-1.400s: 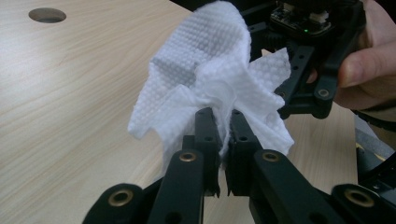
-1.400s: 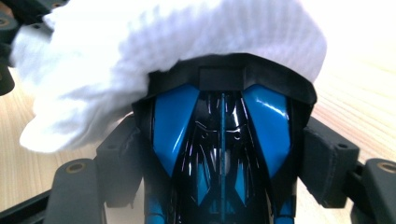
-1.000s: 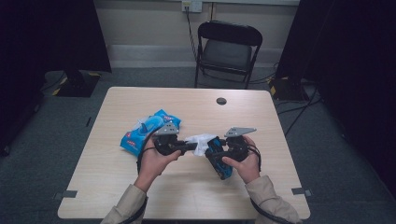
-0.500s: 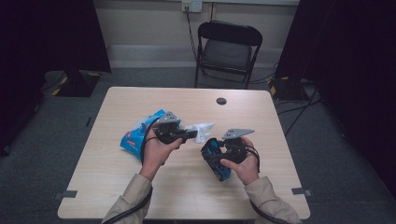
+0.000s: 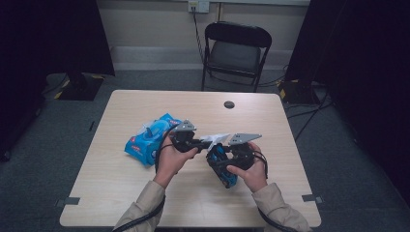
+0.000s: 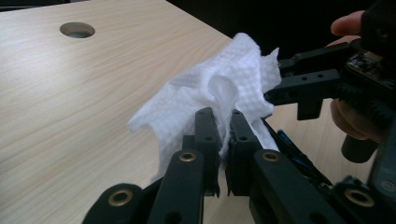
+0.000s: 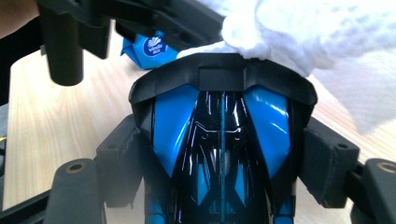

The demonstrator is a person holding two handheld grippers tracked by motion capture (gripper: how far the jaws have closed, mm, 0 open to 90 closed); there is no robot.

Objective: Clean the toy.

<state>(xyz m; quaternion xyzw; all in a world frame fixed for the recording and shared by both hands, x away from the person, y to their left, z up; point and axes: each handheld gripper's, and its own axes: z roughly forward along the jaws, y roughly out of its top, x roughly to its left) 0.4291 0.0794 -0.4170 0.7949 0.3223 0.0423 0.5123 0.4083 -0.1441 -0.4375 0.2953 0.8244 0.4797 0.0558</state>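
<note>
The step in hand looked like wiping a blue and black toy car [image 7: 222,154] with a white wipe [image 6: 219,98], and doing it well would mean keeping the car clamped steady while the wipe was pressed flat against its end and drawn along the glossy body, without letting the cloth bunch or slip out. The left gripper [image 6: 219,123] had its fingers [image 6: 205,135] closed on a fold of the wipe, most of the cloth billowing out beyond and above the tips. The right gripper [image 7: 222,140] had its fingers [image 7: 327,163] clamped on the two sides of the car, which was held above the surface [image 5: 145,203] near the middle, somewhat toward the near edge. In the right gripper view the wipe [image 7: 303,32] lay touching the far, black end of the car. A blue packet of wipes [image 5: 147,140] lay on the surface just left of the left gripper [image 5: 200,142], and a round cable hole [image 5: 229,104] sat near the far edge.
</note>
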